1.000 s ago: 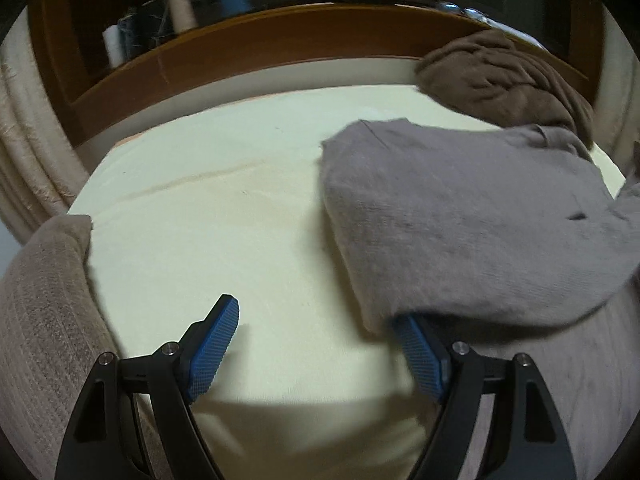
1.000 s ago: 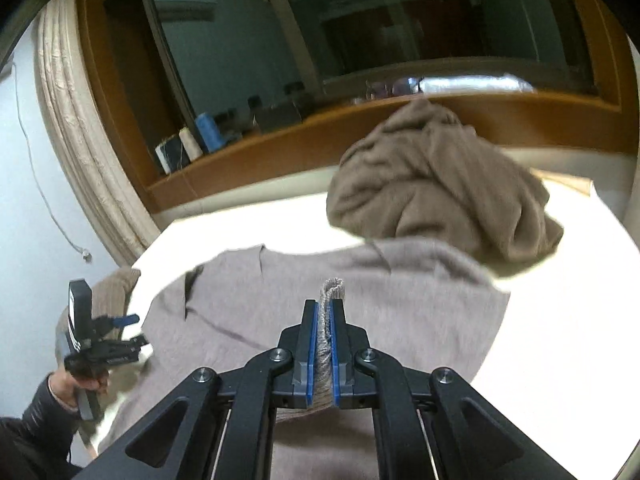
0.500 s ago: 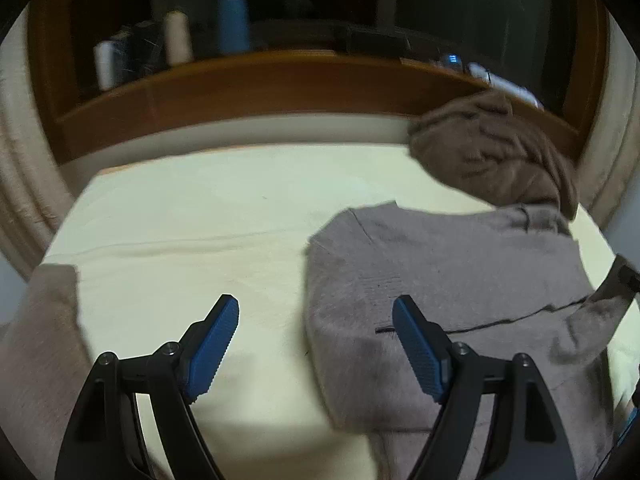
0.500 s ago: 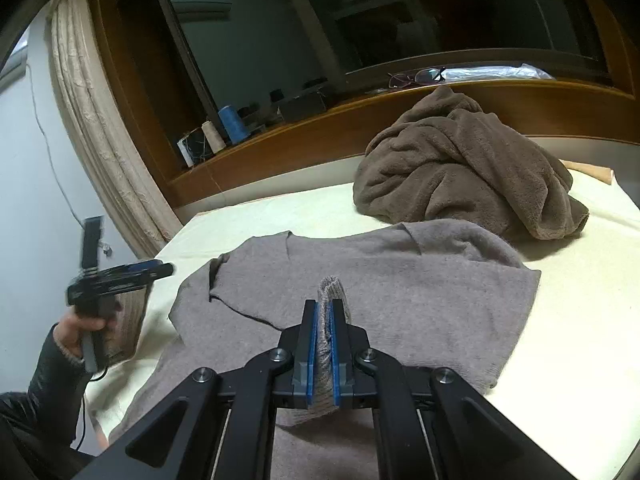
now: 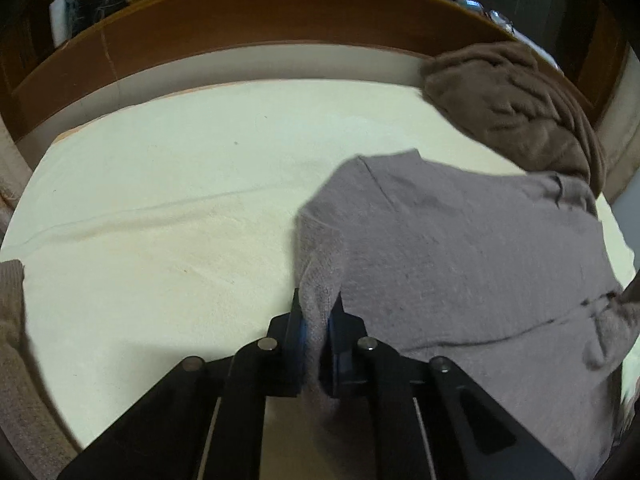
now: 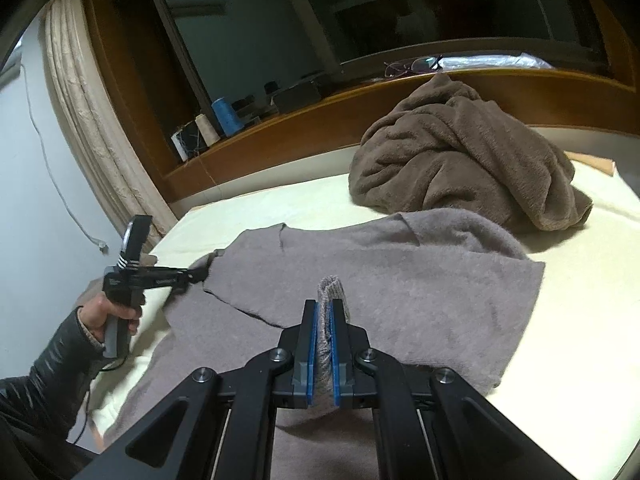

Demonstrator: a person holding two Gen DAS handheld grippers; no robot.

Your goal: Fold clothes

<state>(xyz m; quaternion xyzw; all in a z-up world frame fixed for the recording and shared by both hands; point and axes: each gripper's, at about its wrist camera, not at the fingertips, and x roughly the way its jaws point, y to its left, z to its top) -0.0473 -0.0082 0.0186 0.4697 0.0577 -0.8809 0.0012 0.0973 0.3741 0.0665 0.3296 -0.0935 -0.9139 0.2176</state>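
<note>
Running left to right across the right wrist view: a cream pleated curtain hangs at the far left, with a thin white cable trailing down the pale wall beside it. Below, the person's left hand, in a dark padded sleeve, holds the left gripper at the near-left edge of the flat grey knitted sweater. Its jaws are closing, with a fold of that sweater's edge between the blue pads, as the left wrist view confirms.

The sweater lies spread on the cream-covered bed, occupying its middle. The right gripper is clamped tight on a raised pinch of the same sweater at its near centre.

Behind, a brown wooden ledge carries a blue thread cone, a cream thread cone and a pair of spectacles. At the right, a crumpled brown fleece garment sits heaped on the bed, touching and overlapping the sweater's far edge. A ribbed beige fabric lies at the bed's left margin in the left wrist view.
</note>
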